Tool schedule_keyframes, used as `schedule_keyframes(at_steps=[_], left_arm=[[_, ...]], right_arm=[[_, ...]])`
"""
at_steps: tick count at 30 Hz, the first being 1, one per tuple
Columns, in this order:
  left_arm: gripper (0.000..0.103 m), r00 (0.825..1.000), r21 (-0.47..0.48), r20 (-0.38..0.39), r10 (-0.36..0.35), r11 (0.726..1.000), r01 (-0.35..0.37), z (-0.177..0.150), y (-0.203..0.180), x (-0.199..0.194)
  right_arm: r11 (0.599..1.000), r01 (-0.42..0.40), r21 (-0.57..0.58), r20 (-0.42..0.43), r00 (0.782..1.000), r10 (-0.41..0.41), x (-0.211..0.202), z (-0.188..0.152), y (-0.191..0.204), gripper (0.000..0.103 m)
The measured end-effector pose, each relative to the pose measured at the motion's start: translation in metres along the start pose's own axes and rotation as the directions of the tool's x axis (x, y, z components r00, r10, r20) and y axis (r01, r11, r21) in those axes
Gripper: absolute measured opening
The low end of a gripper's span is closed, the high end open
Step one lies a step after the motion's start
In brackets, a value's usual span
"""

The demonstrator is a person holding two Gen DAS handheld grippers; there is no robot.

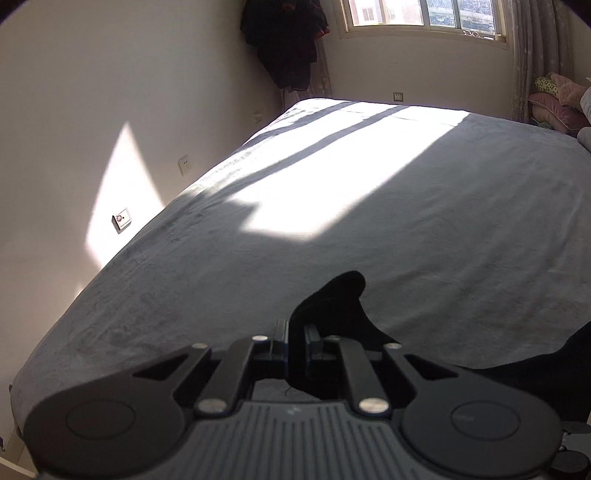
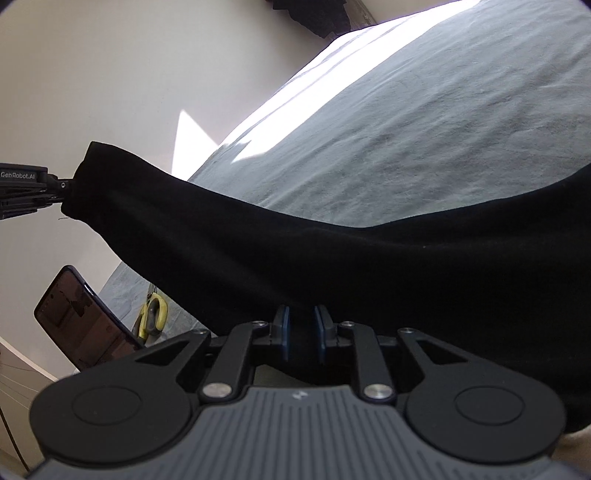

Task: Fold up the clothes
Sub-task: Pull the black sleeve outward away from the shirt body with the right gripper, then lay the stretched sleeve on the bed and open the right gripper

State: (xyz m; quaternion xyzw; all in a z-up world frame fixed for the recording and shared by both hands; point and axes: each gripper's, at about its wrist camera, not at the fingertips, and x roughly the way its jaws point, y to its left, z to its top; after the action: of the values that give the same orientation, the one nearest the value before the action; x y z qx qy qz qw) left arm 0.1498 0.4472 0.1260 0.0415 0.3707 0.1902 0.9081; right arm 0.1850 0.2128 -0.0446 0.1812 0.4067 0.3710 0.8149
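Black fabric, one garment (image 2: 332,258), is hanging as a dark band stretched between the two tools above the bed. Left tool (image 1: 297,343) is clenching a bunched corner of the black garment (image 1: 332,306), its blue-edged pads pressing the cloth, which is sticking up in a rounded fold just past the fingertips. Right tool (image 2: 303,332) is sitting with its blue pads slightly apart and the dark cloth lying between them; whether the pads are actually pressing it cannot be told. Seen from the right wrist, the left tool (image 2: 55,188) is entering from the left edge and gripping the garment's far end, held clear of the bedding. Beneath the sagging cloth, on the near left part of the bed, a dark phone (image 2: 81,317) is lying tilted, with a yellow-handled item (image 2: 153,312) just beside it, its kind unclear. Grey bed cover (image 1: 406,240) is spreading beyond, a bright patch of sunlight (image 1: 314,184) falling across its middle. White wall (image 1: 110,92) is running along the left side, carrying a socket (image 1: 185,164) and a small switch box (image 1: 122,219). Pillows (image 1: 554,107) are piling at the far right. Dark clothing (image 1: 288,44) is hanging in the far corner beside the window (image 1: 421,18).
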Motion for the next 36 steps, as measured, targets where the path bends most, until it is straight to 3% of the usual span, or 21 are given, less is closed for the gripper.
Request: schedule_keyframes(at_steps=[4,9,12,13,15,16,21,25,28,31,36], left_arm=[[0.011,0.999,0.02,0.026,0.036,0.999,-0.037,0.003,-0.005,-0.005],[0.014,0.998,0.029,0.062,-0.024,0.999,0.022,0.004,-0.023,-0.021],[0.017,0.993,0.012,0.073,-0.092,0.996,0.091,-0.006,-0.039,-0.03],[0.018,0.991,0.005,0.075,-0.109,0.994,0.109,-0.011,-0.045,-0.032],[0.02,0.986,-0.019,0.084,-0.142,0.989,0.144,-0.024,-0.057,-0.035],[0.021,0.984,-0.037,0.086,-0.156,0.986,0.16,-0.031,-0.062,-0.034],[0.021,0.977,-0.099,0.084,-0.196,0.974,0.204,-0.076,-0.096,-0.017],[0.021,0.98,-0.075,0.132,-0.149,0.984,0.16,-0.11,-0.12,0.0],[0.021,0.969,-0.044,0.189,-0.161,0.984,0.172,-0.133,-0.127,0.013],[0.022,0.962,-0.029,0.207,-0.176,0.982,0.186,-0.151,-0.123,0.027],[0.028,0.95,0.013,0.219,-0.224,0.974,0.226,-0.166,-0.119,0.039]], right_arm=[[1.0,-0.025,0.002,-0.008,1.0,0.025,0.016,0.004,0.011,0.021],[0.997,-0.067,-0.028,-0.029,0.997,0.067,0.011,0.016,0.019,0.021],[0.997,-0.046,-0.055,-0.012,0.999,0.045,-0.005,0.025,0.016,0.021],[0.997,-0.029,-0.067,-0.006,1.0,0.028,-0.013,0.029,0.013,0.026],[0.996,0.008,-0.091,0.008,1.0,-0.007,-0.025,0.035,0.006,0.038],[0.994,0.031,-0.108,0.019,0.999,-0.029,-0.032,0.039,0.002,0.04],[0.976,0.099,-0.194,0.019,0.995,-0.097,-0.055,0.056,-0.009,0.04],[0.955,0.117,-0.273,-0.006,0.992,-0.123,-0.06,0.067,-0.009,0.04],[0.94,0.083,-0.33,-0.055,0.993,-0.108,-0.052,0.075,-0.005,0.04],[0.925,-0.004,-0.379,-0.147,0.988,-0.056,-0.029,0.083,0.003,0.04],[0.883,-0.146,-0.447,-0.277,0.961,0.019,0.022,0.094,0.022,0.04]])
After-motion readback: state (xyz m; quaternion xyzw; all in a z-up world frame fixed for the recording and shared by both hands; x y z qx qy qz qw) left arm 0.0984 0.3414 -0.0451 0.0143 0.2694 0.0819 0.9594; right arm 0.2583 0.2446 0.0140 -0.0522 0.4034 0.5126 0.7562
